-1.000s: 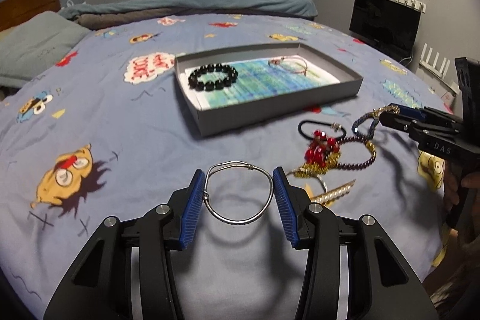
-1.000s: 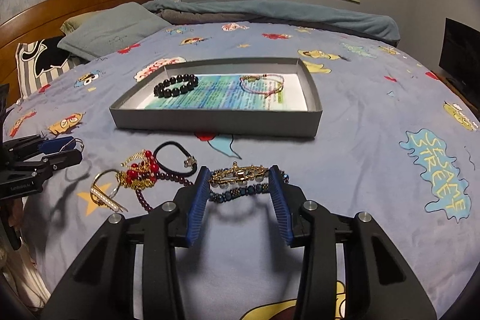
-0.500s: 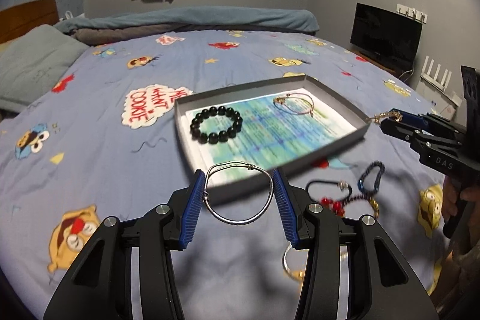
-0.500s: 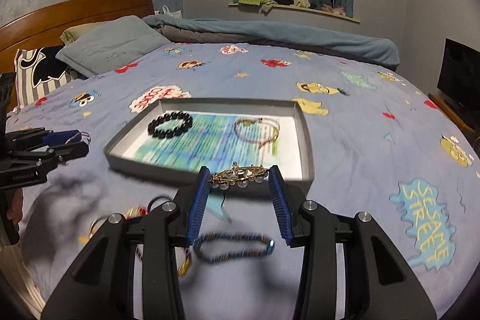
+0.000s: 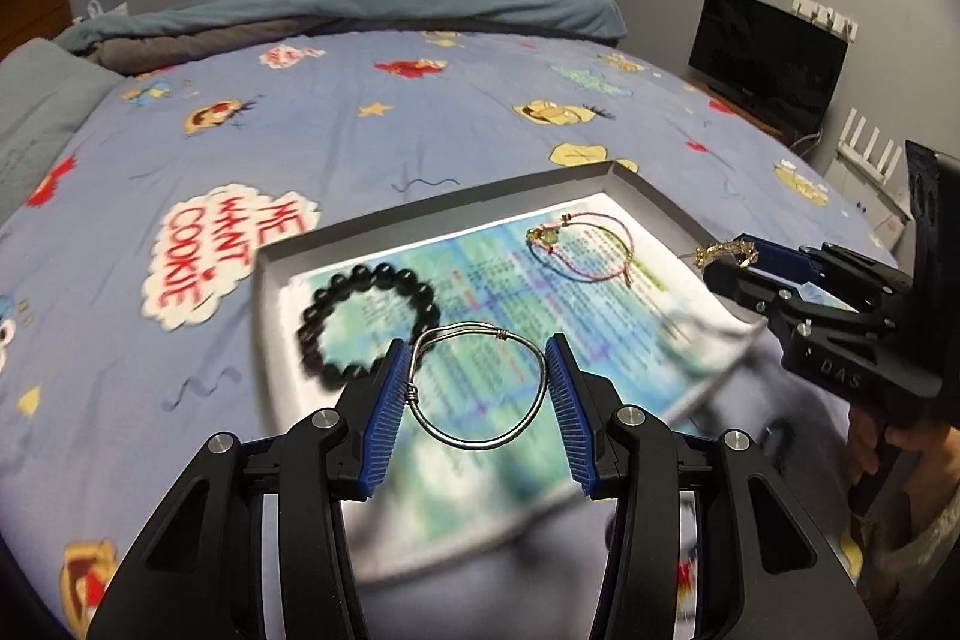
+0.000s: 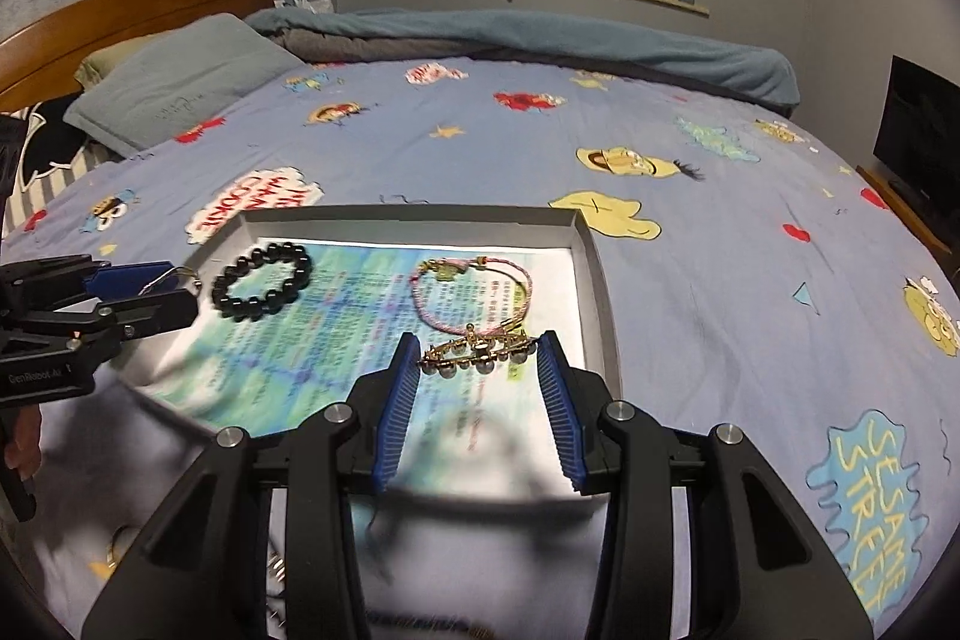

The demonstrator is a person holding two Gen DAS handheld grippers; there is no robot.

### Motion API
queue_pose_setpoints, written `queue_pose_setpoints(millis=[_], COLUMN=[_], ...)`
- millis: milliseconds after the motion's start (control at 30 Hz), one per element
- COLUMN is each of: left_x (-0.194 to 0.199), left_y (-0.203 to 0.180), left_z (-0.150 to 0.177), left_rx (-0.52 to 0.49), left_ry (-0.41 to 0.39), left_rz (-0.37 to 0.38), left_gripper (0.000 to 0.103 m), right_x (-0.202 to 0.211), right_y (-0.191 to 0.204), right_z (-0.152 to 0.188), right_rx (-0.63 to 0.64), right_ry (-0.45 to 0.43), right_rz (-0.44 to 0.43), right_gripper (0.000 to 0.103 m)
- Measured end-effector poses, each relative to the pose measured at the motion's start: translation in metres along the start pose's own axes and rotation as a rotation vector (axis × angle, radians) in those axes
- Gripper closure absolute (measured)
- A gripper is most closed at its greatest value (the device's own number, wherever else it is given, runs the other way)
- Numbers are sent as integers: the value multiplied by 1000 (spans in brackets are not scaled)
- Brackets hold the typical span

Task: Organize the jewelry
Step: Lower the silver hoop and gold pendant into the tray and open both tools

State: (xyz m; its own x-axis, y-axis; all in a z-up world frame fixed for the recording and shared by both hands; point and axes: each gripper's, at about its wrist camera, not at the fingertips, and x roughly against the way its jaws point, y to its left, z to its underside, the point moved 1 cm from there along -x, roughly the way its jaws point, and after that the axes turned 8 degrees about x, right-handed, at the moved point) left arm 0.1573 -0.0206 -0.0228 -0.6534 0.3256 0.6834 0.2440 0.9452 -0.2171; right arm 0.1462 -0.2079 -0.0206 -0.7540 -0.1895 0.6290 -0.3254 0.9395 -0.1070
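Note:
My left gripper (image 5: 477,379) is shut on a silver wire bangle (image 5: 528,418) and holds it above the grey tray (image 5: 420,211). My right gripper (image 6: 477,361) is shut on a gold bracelet with pearl beads (image 6: 480,355) and holds it over the same tray (image 6: 594,274). A black bead bracelet (image 5: 324,334) (image 6: 264,280) and a pink cord bracelet (image 5: 600,244) (image 6: 474,292) lie in the tray on a printed blue-green sheet. The right gripper with its gold bracelet (image 5: 726,250) shows at the right of the left wrist view. The left gripper (image 6: 150,295) shows at the left of the right wrist view.
The tray sits on a bed with a blue cartoon-print sheet (image 6: 750,232). Pillows (image 6: 174,88) and a wooden headboard (image 6: 120,4) lie at the far left. A rolled blanket (image 5: 360,10) runs along the far edge. A dark screen (image 5: 765,64) stands at the right.
Both grippers have lifted off the sheet and moved forward over the tray, each still holding its bracelet. The loose jewelry pile has dropped out of view below.

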Motion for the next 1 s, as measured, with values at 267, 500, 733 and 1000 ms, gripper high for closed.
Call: queue_pose_setpoints(millis=[267,500,733,1000], left_x=[-59,-95,-113,-112], left_y=[-18,-30,-22,-19], left_z=[-27,-37,-39,-37], left_rx=[-9,-41,0,14], left_ry=[77,144,213,199], left_rz=[21,-25,-23,-15], left_gripper=[55,55,55,55], right_x=[-35,-53,-63,-74], right_y=[-13,-10,-4,2], right_z=[1,1,1,-1], right_rx=[-31,-7,35,76], right_ry=[82,144,173,191], right_rz=[-27,-41,-9,13], right_gripper=[62,62,62,62])
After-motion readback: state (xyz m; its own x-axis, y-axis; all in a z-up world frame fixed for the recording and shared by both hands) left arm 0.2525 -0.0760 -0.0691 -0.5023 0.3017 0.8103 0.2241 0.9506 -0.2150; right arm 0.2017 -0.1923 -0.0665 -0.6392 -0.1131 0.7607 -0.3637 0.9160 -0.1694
